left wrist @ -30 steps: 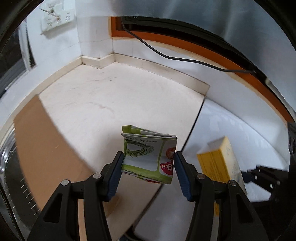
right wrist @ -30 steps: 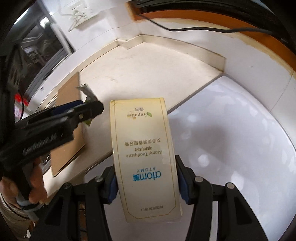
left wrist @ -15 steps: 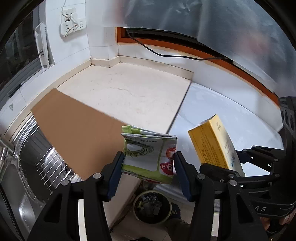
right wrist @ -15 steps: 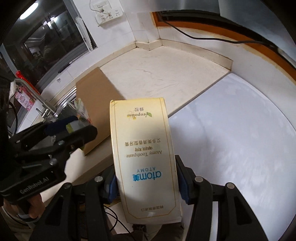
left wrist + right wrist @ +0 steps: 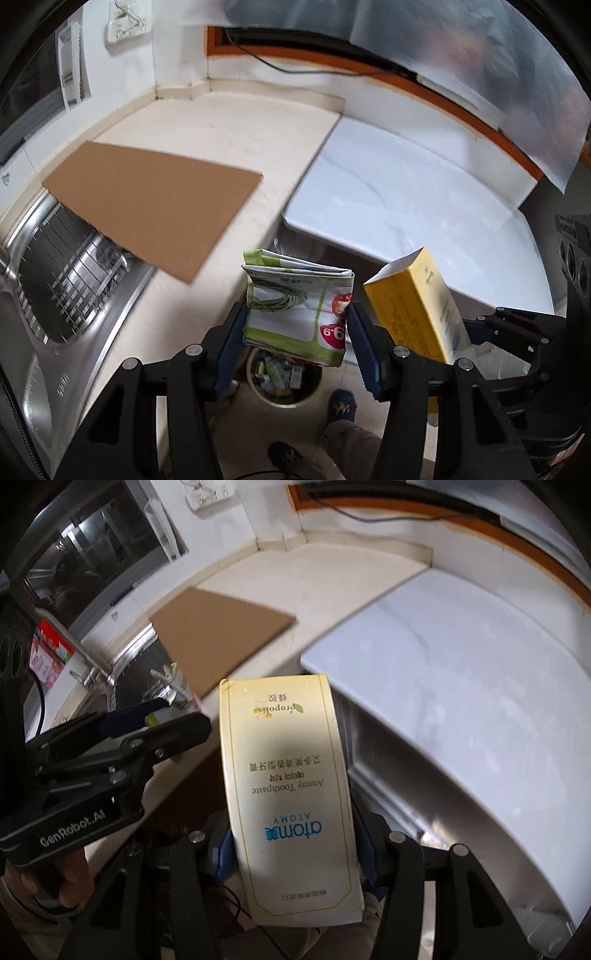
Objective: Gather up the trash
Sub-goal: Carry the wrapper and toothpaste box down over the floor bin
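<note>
Left tool [image 5: 297,326]: clenched on a folded green-and-white packet [image 5: 295,308], which is pinched between the two blue pads [image 5: 232,338]. The packet is held in the air past the front edge of the tabletop [image 5: 236,122], directly above a round trash bin [image 5: 284,374] that stands on the floor and is seen to hold small scraps.

Right tool [image 5: 291,843]: clenched on a cream toothpaste box [image 5: 290,794], printed "Atomy Toothpaste" and "propolis", upside down in the right wrist view. The box is gripped by its lower part and stands up out of the tool. In the left wrist view the same box shows a yellow side and an open end flap, just to the right of the packet.

Sheet of brown cardboard [image 5: 155,201]: laid flat on the tabletop, one corner overhanging a steel sink [image 5: 51,266] fitted with a wire rack.

White slab [image 5: 406,192]: set beside the cream tabletop, on its right.

Wall socket [image 5: 125,20]: mounted on the white wall behind the tabletop; a black cable [image 5: 295,68] is run along the orange-framed edge.

Person: a hand [image 5: 48,882] is seen wrapped around the grip of the left tool; a blue shoe [image 5: 341,406] and a trouser leg are seen on the floor next to the bin.
</note>
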`<move>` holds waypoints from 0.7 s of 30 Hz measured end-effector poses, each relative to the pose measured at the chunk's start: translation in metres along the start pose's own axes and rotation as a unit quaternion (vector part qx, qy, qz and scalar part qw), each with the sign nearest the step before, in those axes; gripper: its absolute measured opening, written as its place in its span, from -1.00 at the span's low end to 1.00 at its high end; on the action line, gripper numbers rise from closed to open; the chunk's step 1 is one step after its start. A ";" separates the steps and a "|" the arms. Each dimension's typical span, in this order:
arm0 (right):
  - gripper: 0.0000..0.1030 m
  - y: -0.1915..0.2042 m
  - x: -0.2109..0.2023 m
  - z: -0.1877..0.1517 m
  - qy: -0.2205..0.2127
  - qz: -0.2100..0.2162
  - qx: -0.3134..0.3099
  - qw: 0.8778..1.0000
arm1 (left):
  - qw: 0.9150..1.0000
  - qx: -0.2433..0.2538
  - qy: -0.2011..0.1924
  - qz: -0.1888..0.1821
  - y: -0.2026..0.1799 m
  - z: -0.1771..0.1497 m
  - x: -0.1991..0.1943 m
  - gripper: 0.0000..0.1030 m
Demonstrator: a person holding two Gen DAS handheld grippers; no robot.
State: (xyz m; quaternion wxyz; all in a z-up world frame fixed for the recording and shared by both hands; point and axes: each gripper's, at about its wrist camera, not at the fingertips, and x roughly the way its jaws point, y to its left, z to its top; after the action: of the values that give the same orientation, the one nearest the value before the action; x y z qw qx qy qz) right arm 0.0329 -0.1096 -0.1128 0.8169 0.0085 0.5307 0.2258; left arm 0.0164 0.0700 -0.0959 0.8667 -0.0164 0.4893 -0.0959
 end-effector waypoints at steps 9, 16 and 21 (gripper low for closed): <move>0.03 -0.016 0.047 -0.033 0.060 -0.001 0.001 0.998 | 0.999 -0.025 0.045 0.013 -0.008 -0.043 0.040 0.04; 0.03 -0.051 0.130 -0.062 0.102 0.007 0.009 0.995 | 0.995 -0.056 0.075 0.027 -0.004 -0.090 0.119 0.04; 0.04 -0.071 0.191 -0.087 0.115 0.012 0.004 0.993 | 0.992 -0.078 0.096 0.029 0.006 -0.119 0.181 0.04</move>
State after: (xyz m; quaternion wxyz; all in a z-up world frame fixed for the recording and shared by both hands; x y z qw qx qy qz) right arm 0.0469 -0.1206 -0.3341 0.7473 -0.0079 0.6222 0.2330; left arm 0.0072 0.0508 -0.3112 0.8144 -0.0606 0.5761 -0.0339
